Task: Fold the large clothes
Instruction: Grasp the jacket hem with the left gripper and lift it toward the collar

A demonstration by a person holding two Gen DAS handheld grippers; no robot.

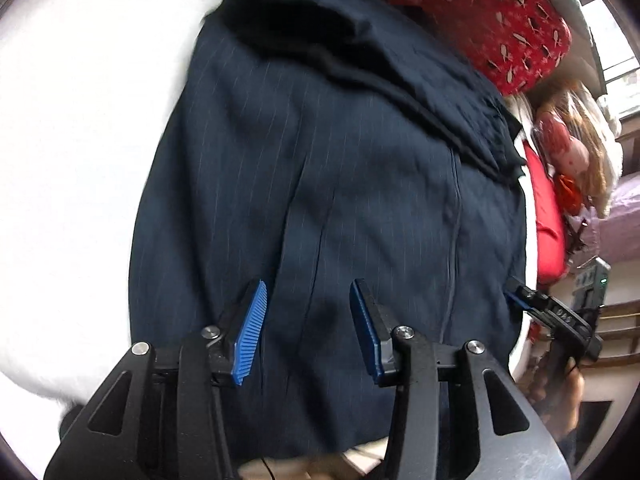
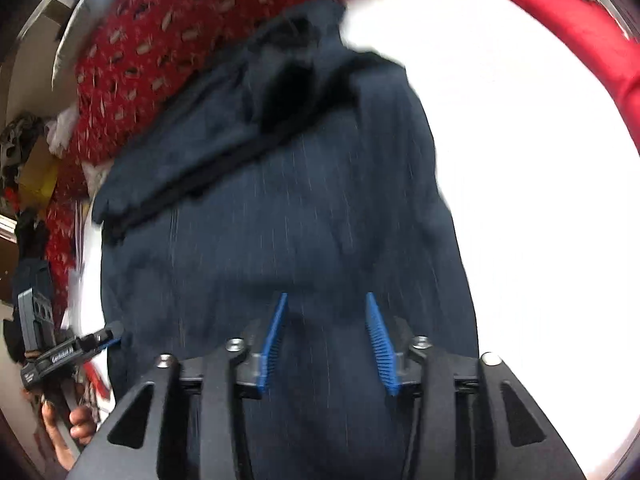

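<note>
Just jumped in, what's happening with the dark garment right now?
A person holds a gripper in each hand over a navy pinstriped garment spread on a white surface. The left gripper and right gripper are both open above its near end, gripping nothing. The far end is already bunched over near a red patterned cushion.

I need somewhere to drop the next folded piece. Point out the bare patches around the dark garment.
Free: the white surface beside the navy pinstriped garment, a broad bare stretch running to the near edge. Crowded: the far end, where the red patterned cushion borders the garment's rumpled top, and the other side, where red fabric and clutter press close.
</note>
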